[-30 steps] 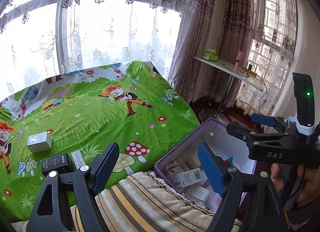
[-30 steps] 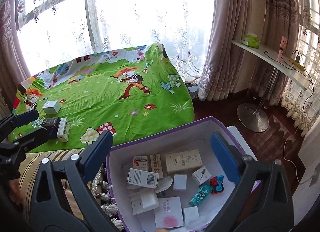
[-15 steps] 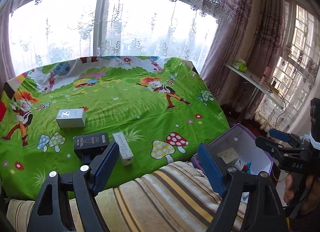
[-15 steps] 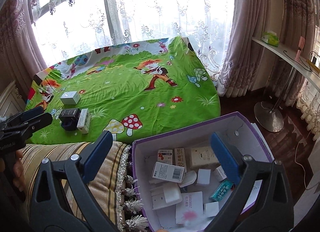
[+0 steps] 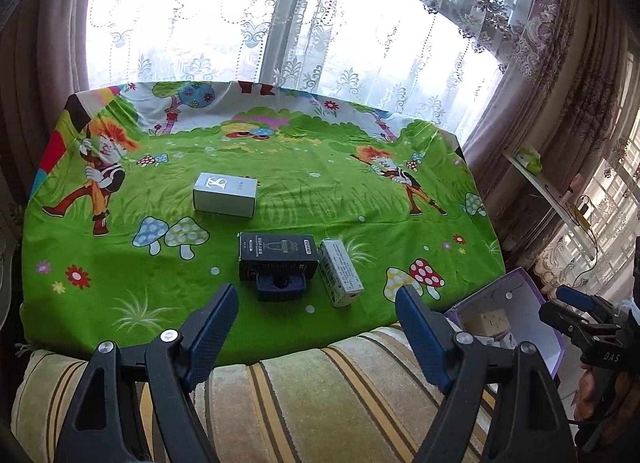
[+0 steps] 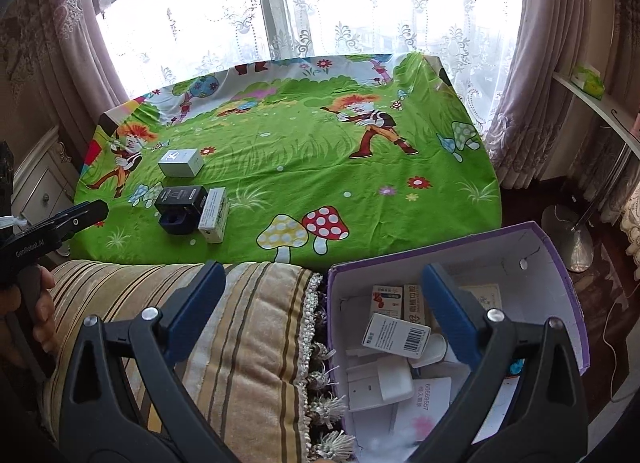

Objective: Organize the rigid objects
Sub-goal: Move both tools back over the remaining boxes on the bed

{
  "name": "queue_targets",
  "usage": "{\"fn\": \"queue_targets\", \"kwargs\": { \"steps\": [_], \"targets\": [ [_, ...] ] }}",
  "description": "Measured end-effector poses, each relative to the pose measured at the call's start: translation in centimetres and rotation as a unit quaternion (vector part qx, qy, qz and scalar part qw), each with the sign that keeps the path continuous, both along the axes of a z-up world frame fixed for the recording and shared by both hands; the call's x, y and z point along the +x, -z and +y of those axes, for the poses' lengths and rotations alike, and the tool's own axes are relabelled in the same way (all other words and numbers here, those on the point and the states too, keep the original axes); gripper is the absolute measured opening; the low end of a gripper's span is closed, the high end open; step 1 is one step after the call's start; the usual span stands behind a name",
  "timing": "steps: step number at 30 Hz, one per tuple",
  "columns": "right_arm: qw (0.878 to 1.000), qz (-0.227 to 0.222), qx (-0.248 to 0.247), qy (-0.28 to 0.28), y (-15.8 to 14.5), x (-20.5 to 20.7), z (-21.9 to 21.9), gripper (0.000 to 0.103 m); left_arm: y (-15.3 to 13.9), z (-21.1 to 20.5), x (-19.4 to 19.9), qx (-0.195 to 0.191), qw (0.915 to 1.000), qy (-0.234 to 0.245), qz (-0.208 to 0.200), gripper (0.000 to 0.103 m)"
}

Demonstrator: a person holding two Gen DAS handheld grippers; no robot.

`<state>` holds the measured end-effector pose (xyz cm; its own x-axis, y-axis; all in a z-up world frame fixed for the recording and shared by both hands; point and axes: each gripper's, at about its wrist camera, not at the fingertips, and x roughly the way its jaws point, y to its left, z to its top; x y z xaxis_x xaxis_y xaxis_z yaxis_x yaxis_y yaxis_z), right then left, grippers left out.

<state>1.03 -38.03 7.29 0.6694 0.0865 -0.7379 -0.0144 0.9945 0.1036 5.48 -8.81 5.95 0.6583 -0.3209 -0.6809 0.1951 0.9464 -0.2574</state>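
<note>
Gaping wide and empty, both tongs, left (image 5: 316, 327) and right (image 6: 320, 299), hover over glossy rectangular cartons (image 5: 276, 257) on printed cloth (image 5: 120, 263).

The left gripper (image 5: 316, 333) is held level with its two blue-padded fingers (image 5: 212, 329) spread wide apart and nothing between them. The right gripper (image 6: 320, 309) is tilted downward, its jaws likewise wide apart and bare. A hand (image 6: 38, 305) grips the left gripper's handle from below; another hand (image 5: 600, 387) wraps the right gripper's handle at the frame's edge.
</note>
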Motion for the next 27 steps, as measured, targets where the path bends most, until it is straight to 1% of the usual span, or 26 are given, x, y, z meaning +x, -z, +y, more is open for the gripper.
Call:
{"fn": "queue_targets", "kwargs": {
  "steps": [9, 11, 19, 27],
  "targets": [
    [0.999, 0.020, -0.006, -0.047, 0.6, 2.6, 3.5, 0.099, 2.4, 0.5, 1.5, -0.001, 0.9978, -0.013, 0.065, 0.081],
    [0.998, 0.021, -0.009, -0.055, 0.6, 3.2, 4.2, 0.099, 2.8, 0.5, 1.8, -0.001, 0.9969, -0.014, 0.078, 0.079],
    [0.997, 0.028, -0.029, -0.066, 0.9, 4.9, 6.1, 0.099, 4.4, 0.2, 3.2, 0.002, 0.9922, -0.004, 0.124, 0.079],
    [0.996, 0.037, -0.034, -0.070, 1.3, 5.6, 6.8, 0.099, 6.0, -0.8, 5.6, 0.020, 0.9864, 0.008, 0.163, 0.079]
  ]
}}
